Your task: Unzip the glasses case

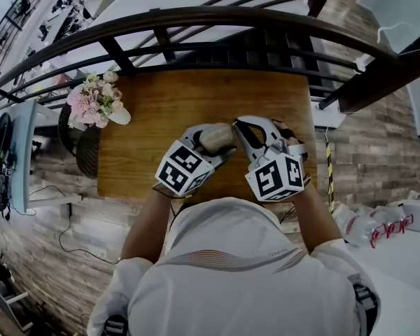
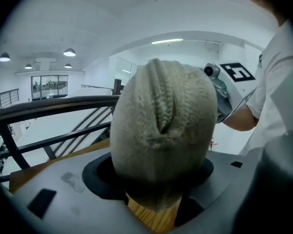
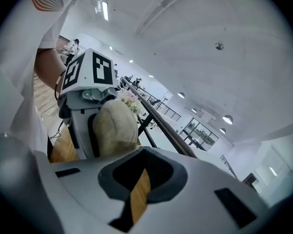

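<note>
The glasses case (image 1: 217,137), a rounded pouch of beige, fuzzy fabric, is held over the near part of the wooden table (image 1: 161,103), close in front of the person. It is clamped between the widely spread jaws of the left gripper (image 1: 211,144), which are pressed against its 2 long sides. In the left gripper view the case (image 2: 161,130) fills the space between the jaws, and 1 end is turned toward the camera. A ribbed seam (image 2: 161,94) is seen running up over that end and is judged to be the closed zip. No puller can be made out. Whether the case rests on the wood or is held just above it cannot be told.

This hold is judged to be a bracing one. With the body pinned from both sides, the zip line is left bare and facing the other hand, so the case should not slide when the zip is pulled.

The right gripper (image 1: 243,130) is held just beside the case, at its right end. Its jaws are closed together with nothing between them, and only a sliver of table shows behind them in the right gripper view. The case (image 3: 115,128) and the left gripper (image 3: 88,111) appear close ahead there.

The unzipping is judged not yet begun. The right jaws would first have to be opened and set on the puller.

A pink bouquet (image 1: 91,100) stands at the table's far left corner, well clear of both hands.
</note>
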The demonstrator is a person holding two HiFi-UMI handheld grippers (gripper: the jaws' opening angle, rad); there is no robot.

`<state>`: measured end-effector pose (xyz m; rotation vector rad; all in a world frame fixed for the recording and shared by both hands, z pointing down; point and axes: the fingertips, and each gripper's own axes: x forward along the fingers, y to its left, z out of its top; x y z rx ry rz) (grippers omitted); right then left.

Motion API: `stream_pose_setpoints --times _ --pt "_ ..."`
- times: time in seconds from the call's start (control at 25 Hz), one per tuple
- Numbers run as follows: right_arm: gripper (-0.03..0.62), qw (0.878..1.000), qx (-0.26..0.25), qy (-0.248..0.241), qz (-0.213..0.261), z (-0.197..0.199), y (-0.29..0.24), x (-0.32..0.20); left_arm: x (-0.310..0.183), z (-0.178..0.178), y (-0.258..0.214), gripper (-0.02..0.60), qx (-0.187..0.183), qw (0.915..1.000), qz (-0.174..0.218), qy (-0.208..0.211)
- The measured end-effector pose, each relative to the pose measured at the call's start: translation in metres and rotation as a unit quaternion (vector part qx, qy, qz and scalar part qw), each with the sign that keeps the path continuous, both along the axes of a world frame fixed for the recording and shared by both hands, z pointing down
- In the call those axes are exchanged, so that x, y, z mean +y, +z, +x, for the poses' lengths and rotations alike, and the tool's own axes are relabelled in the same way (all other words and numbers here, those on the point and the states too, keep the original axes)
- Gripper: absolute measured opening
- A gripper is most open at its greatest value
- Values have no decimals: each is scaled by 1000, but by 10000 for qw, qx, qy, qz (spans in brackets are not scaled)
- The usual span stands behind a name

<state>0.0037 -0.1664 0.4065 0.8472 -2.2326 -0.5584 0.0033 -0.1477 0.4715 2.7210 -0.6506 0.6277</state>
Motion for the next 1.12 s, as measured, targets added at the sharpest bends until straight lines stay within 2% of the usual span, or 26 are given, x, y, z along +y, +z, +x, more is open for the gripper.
stream_pose_setpoints --times 0.28,0.56,0.84,1.04,1.12 --pt "51 9984 381 -347 219 -13 1 9 1 -3 35 288 -922 9956 1 156" --pt "49 9919 785 -915 394 -26 8 25 -4 -10 64 288 -2138 9761 136 356" --pt "49 9871 953 -1256 291 -32 19 37 2 -3 79 288 -2347 9703 180 551" --pt "58 9912 755 -1091 10 -30 19 32 -1 -1 76 288 -2026 9782 253 381" --pt "100 9925 698 -1001 44 -26 15 28 -4 -1 73 289 -1909 9808 294 280"
